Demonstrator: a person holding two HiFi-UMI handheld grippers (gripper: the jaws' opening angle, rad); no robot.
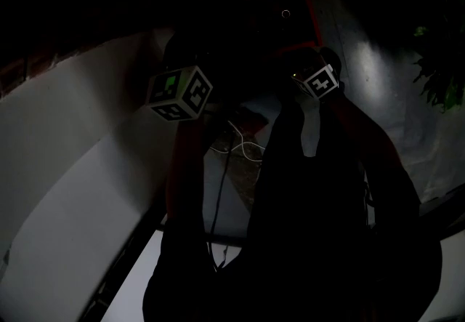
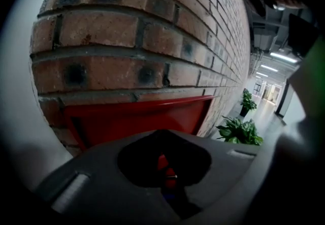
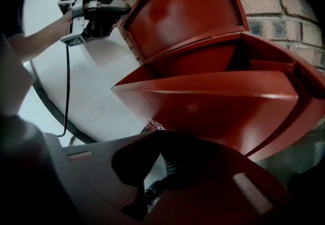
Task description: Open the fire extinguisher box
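The right claw (image 3: 152, 183), nearest, sits just under the red box (image 3: 213, 102), jaws nearly together on nothing. The box, on the brick wall (image 3: 274, 10), looks open, so the job seems nearly done: lid (image 3: 188, 10) up, front tipped out. The left claw (image 2: 165, 173), at the lid's edge, is pinched on a red sliver, likely the lid.
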